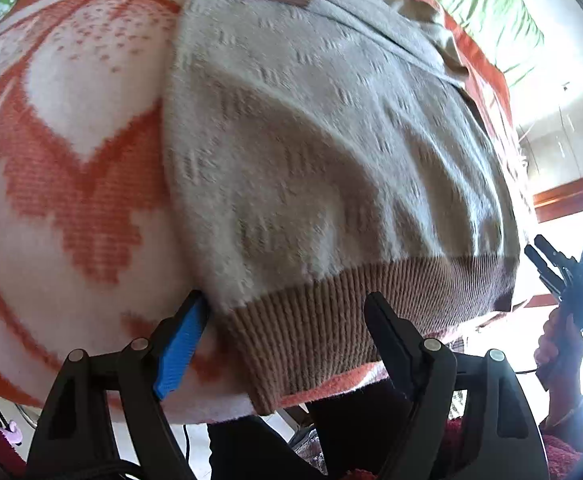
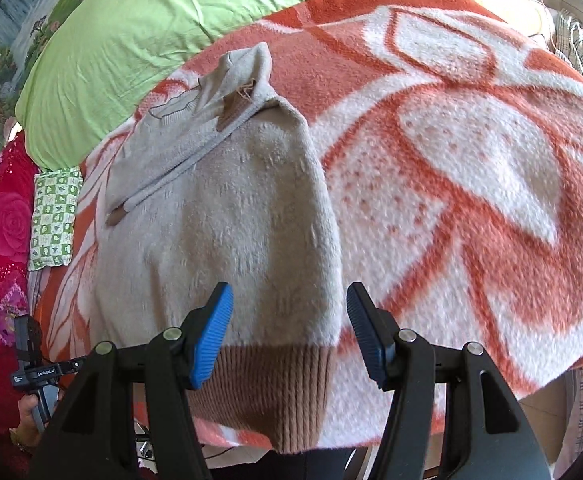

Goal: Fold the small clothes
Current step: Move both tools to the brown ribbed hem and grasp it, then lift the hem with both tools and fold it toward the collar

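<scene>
Orange-and-white floral blanket [image 2: 471,184] is covering the bed, green pillow [image 2: 139,40] sitting behind it, and the beige knit sweater [image 2: 227,232] is lying flat on the blanket with its brown ribbed hem [image 2: 267,392] at the near edge. Left gripper [image 1: 287,332] is hovering over the hem's left corner, jaws spread, gripping nothing. Right gripper [image 2: 289,332] is hanging over the hem's right corner, jaws apart and empty.

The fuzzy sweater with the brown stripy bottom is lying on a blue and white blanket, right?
Not quite. The sweater with the brown ribbed hem lies on an orange and white blanket, not a blue one. The right wrist view shows it; only the pads on the tongs are blue.
</scene>
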`<state>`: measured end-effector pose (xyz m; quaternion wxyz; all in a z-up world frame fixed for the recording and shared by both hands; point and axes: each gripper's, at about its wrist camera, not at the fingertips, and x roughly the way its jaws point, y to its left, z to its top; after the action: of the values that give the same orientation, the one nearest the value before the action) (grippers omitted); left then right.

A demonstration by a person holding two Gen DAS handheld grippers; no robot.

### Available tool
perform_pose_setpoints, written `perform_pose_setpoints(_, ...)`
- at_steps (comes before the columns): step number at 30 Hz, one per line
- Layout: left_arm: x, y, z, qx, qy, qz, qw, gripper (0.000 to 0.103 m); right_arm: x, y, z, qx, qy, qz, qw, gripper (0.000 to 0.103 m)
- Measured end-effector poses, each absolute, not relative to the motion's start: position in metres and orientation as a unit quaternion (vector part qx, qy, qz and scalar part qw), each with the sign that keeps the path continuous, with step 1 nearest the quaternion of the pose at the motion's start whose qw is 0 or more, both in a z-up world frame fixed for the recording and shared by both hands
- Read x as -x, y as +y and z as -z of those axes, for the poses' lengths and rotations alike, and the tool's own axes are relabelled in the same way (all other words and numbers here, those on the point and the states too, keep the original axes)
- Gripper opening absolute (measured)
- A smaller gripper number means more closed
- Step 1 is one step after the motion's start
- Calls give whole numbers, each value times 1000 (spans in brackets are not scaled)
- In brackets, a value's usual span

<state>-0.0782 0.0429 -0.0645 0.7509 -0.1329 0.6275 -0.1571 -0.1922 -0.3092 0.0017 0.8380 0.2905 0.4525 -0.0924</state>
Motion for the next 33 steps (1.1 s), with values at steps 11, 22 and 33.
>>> perform_pose_setpoints(11, 82, 43, 73, 155, 630, 164, 743, 79, 207, -309, 24, -338, 469, 64, 814, 60)
perform_pose_setpoints(22, 74, 44, 80, 172, 639, 170, 731, 6, 217, -321, 51, -449, 443, 43, 775, 22)
perform_pose_setpoints(33, 98, 76, 80, 208, 609, 173, 745, 4, 231, -332, 47, -440, 449, 43, 776, 7)
